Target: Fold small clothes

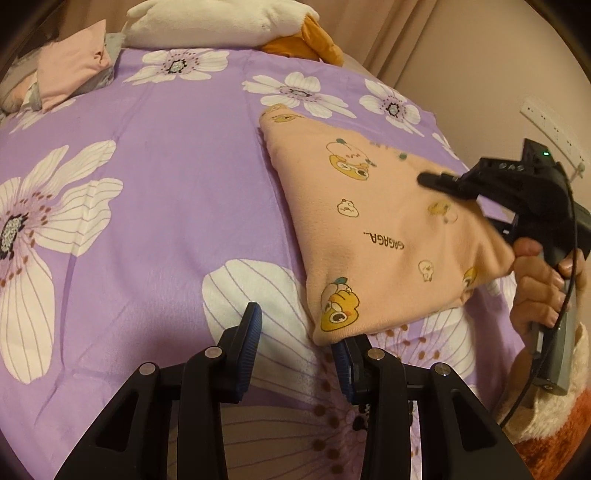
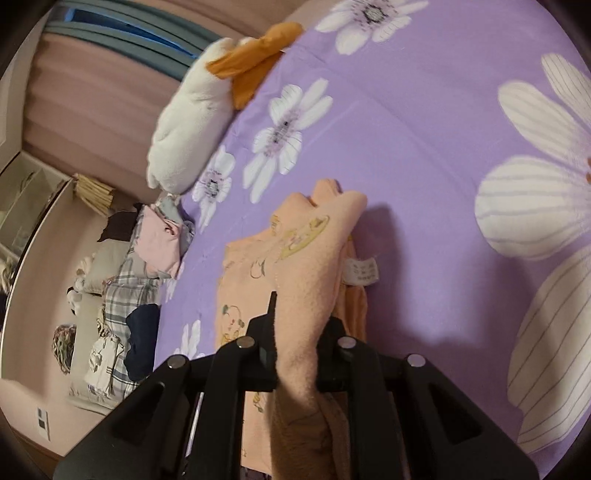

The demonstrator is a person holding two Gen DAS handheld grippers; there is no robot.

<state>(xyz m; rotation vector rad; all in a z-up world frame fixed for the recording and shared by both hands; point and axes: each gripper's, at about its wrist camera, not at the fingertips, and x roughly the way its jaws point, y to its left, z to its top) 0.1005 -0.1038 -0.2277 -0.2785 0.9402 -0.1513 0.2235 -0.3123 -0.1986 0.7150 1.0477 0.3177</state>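
A small peach garment (image 1: 373, 229) printed with cartoon ducks lies folded on the purple flowered bedspread (image 1: 155, 192). My left gripper (image 1: 299, 354) is open just in front of the garment's near corner, which rests over the right finger. My right gripper (image 2: 295, 347) is shut on a thick fold of the peach garment (image 2: 306, 266), lifting its edge; a white care label (image 2: 362, 271) hangs out. In the left wrist view the right gripper (image 1: 436, 182) reaches over the garment's right side.
A white and orange plush toy (image 1: 229, 22) lies at the head of the bed. A folded pink cloth (image 1: 74, 66) sits at the far left. A pile of clothes (image 2: 122, 302) lies beyond the bed edge. A wall socket strip (image 1: 550, 129) is at right.
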